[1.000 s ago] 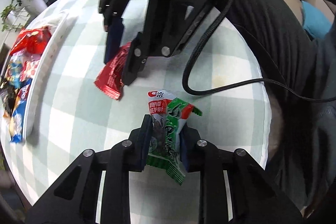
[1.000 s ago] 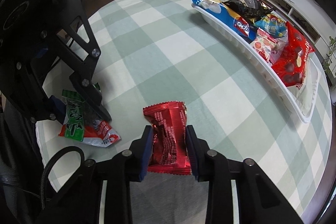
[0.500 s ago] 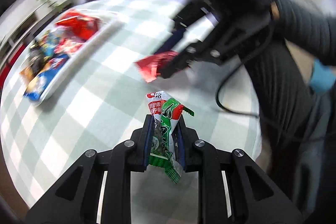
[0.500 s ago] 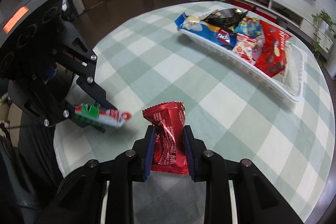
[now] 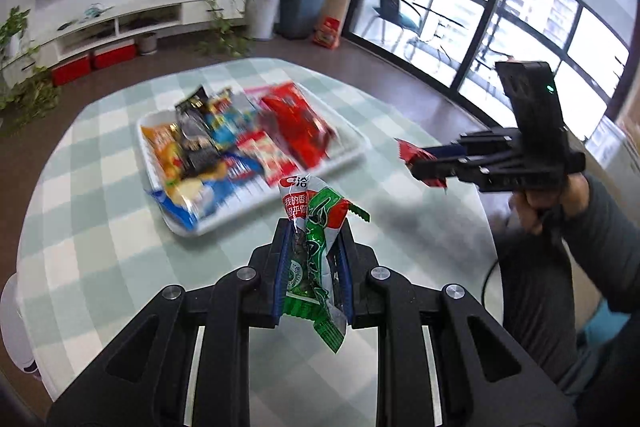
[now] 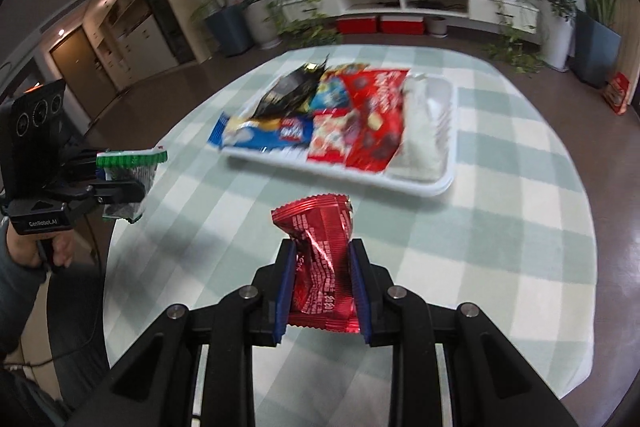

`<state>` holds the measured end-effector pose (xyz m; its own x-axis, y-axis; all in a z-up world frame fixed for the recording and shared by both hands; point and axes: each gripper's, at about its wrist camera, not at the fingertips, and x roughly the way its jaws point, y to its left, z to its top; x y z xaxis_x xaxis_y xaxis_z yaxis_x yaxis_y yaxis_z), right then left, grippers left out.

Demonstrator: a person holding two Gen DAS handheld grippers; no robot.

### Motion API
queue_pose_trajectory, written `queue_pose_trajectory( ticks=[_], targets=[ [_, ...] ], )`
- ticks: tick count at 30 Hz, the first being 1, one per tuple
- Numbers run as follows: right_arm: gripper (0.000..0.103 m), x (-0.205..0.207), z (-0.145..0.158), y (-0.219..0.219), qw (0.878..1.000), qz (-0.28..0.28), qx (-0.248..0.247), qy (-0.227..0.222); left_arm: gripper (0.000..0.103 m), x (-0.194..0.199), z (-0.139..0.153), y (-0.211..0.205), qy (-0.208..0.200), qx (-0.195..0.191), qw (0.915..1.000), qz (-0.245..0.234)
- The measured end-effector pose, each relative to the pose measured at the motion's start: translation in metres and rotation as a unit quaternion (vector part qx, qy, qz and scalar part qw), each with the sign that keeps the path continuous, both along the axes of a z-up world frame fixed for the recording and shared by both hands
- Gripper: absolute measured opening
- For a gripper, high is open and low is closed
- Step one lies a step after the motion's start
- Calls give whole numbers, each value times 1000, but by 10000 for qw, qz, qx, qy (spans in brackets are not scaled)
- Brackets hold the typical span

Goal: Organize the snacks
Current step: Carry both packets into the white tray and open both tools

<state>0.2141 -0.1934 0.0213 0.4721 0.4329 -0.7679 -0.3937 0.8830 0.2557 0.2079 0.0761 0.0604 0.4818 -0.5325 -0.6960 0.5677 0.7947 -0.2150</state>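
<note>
Now both packets are up off the table (image 5: 100, 227): the left gripper (image 5: 312, 275) clamps the green packet (image 5: 316, 239), the right gripper (image 6: 324, 287) pinches the red packet (image 6: 324, 267), each packet's long axis running along the fingers toward the white tray (image 6: 432, 183). Carrying looks like the step in hand. Next, probably, each packet must reach over the tray's near rim and be let go, the bare end being the likeliest spot.

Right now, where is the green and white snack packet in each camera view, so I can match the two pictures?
Left wrist view: the green and white snack packet sits bottom centre, pinched between the left gripper fingers.
Right wrist view: it shows at the far left edge, mid-height.
Shared landmark: the white tray of snacks on the checked tablecloth, beyond the packet in both.
</note>
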Motion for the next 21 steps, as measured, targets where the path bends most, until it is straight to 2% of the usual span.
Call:
queue_pose_trajectory(
  ticks=[5, 9, 16, 21],
  targets=[
    [29, 33, 26, 12, 9994, -240, 66, -244, 19, 48, 13, -12, 12, -79, 9991, 417],
    [29, 56, 30, 30, 9994, -233, 71, -256, 19, 89, 10, -26, 67, -109, 9976, 678],
    [29, 95, 1, 55, 9993, -348, -92, 57, 19, 139, -24, -58, 268, 251, 9965, 752],
    [29, 112, -21, 65, 9980, -354, -493, 169, 20, 156, -55, -68, 306, 574, 9945, 819]
  ],
)
